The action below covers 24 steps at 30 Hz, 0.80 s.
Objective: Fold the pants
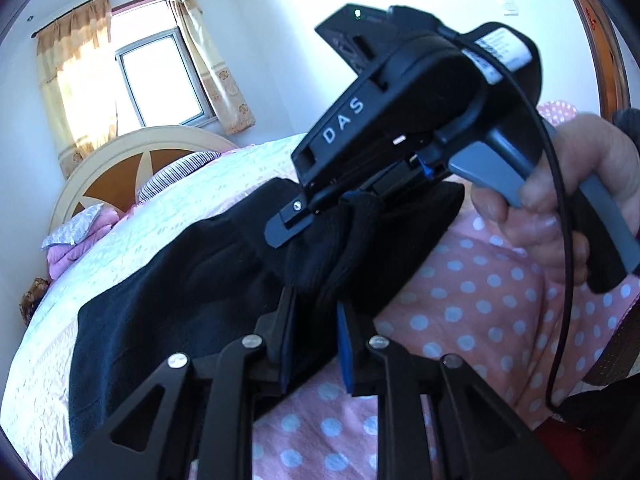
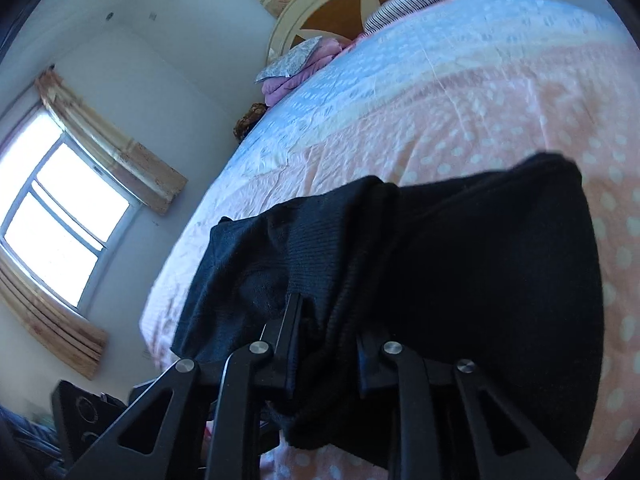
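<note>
Left wrist view showed the black knit pants [image 1: 168,320] lying on the pink polka-dot bed [image 1: 460,300], both the left gripper [image 1: 316,344] and right gripper [image 2: 328,344] clamped on one bunched edge. A fold seemed underway; next, carry that edge across.

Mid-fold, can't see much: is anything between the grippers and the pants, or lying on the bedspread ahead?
Nothing visible. Both the left gripper and right gripper already pinch the black pants; the bedspread beyond looks bare.
</note>
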Each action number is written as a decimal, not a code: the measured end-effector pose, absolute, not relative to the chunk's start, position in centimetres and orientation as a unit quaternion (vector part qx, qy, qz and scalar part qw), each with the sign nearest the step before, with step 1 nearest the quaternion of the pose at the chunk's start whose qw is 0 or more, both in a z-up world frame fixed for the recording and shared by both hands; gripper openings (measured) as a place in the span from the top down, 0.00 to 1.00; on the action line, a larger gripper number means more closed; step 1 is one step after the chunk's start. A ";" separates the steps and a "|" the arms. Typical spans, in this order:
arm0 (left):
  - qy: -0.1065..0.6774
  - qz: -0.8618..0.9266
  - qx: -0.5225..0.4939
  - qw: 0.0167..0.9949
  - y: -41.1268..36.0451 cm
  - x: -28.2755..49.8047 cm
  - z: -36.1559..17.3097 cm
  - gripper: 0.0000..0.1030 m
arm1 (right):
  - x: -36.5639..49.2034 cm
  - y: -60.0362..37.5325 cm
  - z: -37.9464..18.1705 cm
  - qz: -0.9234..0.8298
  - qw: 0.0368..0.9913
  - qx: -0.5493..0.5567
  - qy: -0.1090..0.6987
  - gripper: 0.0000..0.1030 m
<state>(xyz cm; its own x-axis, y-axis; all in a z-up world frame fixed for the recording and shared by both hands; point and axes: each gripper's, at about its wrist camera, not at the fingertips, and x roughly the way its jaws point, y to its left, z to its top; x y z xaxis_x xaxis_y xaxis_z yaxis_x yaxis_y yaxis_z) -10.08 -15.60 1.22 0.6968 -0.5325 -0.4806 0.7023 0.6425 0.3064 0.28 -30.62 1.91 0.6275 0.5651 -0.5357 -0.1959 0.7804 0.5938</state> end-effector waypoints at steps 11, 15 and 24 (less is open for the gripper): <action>0.220 -0.334 0.061 0.914 -7.3 -7.6 7.7 0.37 | -2.1 -31.8 5.9 0.177 0.913 0.184 0.319 0.80; 0.239 -0.268 0.023 0.933 -4.7 -5.1 8.0 0.37 | -2.7 -33.2 6.6 0.164 0.917 0.177 0.319 0.80; 0.338 -0.158 0.002 0.928 -4.2 0.7 4.6 0.37 | -3.4 -36.0 5.4 0.107 0.919 0.157 0.345 0.80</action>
